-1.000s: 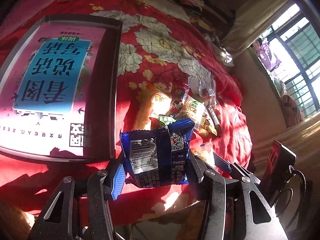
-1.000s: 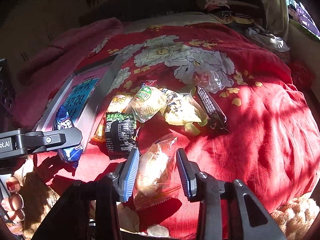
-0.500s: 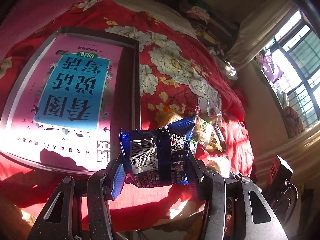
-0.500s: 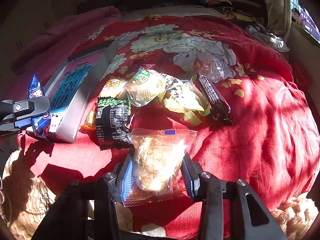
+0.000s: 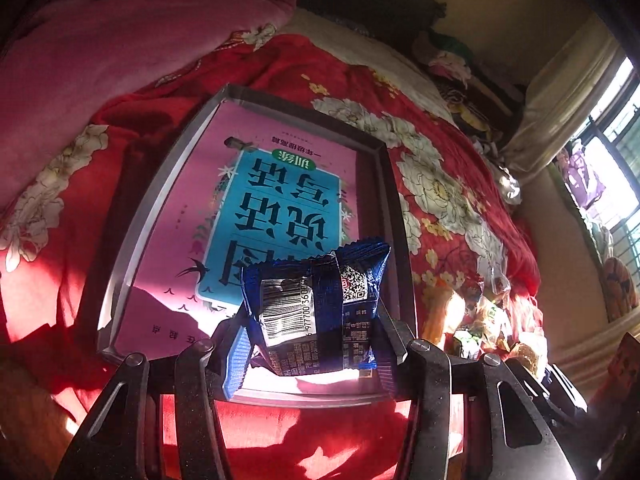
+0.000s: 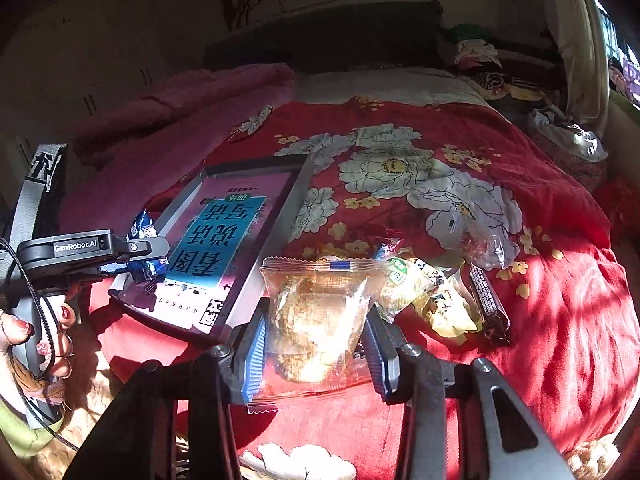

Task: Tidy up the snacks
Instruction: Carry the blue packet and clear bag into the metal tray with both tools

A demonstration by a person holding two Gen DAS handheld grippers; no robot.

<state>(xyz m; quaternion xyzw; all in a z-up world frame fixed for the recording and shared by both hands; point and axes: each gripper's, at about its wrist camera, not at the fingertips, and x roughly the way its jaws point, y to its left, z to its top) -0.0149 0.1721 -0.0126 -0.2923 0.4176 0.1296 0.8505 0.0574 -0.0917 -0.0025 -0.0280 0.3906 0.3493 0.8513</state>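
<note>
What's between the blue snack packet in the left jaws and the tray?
Nothing visible. The blue snack packet hangs in the left gripper over the tray's near edge; only a pink book lies inside.

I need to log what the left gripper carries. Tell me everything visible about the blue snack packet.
The blue snack packet is a small glossy foil pillow pack with crimped, serrated ends. Its back seam faces the camera, with a white barcode panel, a QR code and fine white print. The left gripper pinches it from both sides, holding it upright above the near end of the grey tray; only the pads touch it.
</note>
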